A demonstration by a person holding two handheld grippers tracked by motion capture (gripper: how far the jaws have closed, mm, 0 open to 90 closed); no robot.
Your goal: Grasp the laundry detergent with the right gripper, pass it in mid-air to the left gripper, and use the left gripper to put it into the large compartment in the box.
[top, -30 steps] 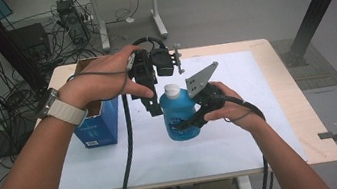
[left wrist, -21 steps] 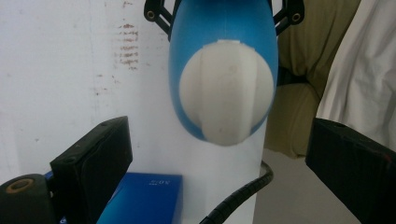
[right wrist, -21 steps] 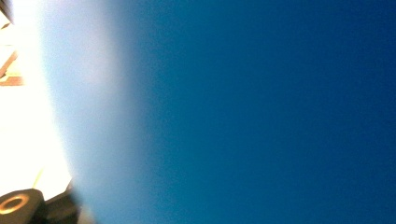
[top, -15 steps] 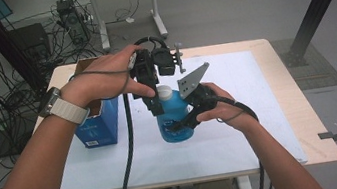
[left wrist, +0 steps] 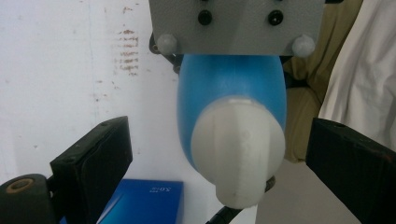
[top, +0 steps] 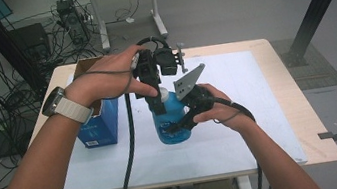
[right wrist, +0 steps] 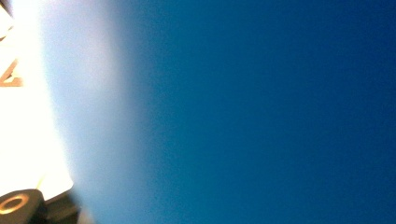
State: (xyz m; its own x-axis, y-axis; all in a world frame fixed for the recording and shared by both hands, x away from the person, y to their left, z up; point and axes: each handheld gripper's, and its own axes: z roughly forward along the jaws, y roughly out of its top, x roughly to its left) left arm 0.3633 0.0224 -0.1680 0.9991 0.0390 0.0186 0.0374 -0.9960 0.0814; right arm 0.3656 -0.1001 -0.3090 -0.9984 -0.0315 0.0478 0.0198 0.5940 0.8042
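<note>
Tilted further, blue bottle (top: 172, 119) stays clamped in right hand-held gripper (top: 176, 126).

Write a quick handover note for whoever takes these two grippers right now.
Right gripper: shut on the blue plastic bottle, holding it upright on the white table sheet.
Left gripper: open, jaws either side of the bottle's white cap, not touching.
Blue cardboard box stands left of the bottle.
Done: bottle gripped.
Left: probably close on the cap and unscrew it.
</note>
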